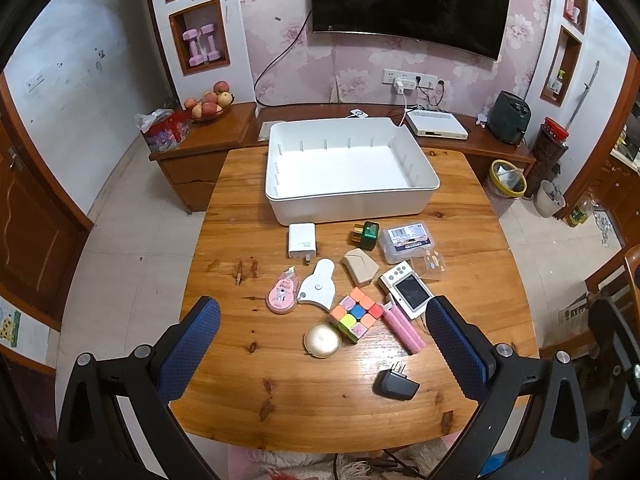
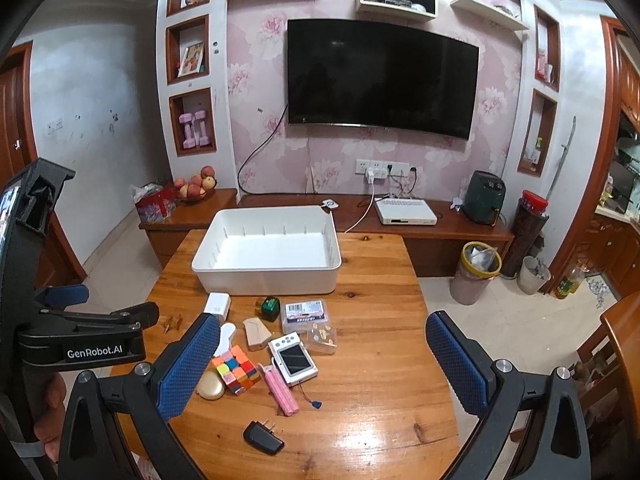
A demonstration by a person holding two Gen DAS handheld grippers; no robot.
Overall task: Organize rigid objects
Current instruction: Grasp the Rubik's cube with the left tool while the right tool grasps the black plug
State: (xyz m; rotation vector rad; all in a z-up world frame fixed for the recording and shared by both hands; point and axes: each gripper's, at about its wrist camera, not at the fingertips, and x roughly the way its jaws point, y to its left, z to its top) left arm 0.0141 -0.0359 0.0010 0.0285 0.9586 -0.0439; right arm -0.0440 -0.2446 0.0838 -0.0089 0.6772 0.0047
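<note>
Wooden table [image 1: 280, 380], far end: white bin [image 1: 352, 168], nothing inside. Near half, clustered: white charger [image 1: 301, 240], puzzle cube [image 1: 356, 314], labelled clear box [image 1: 408, 242], print illegible; black adapter [image 1: 395, 385] apart toward the near edge. Left gripper [image 1: 324, 344], marked "GenRobot.AI", and right gripper [image 2: 322, 364]: jaws spread wide, holding nothing. Bare wood right of the cluster.

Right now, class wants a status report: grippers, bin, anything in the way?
Left gripper open, holding nothing; right gripper open, holding nothing. White bin empty, far side of table. Cube, camera, chargers loose on table before it; nothing blocking.
</note>
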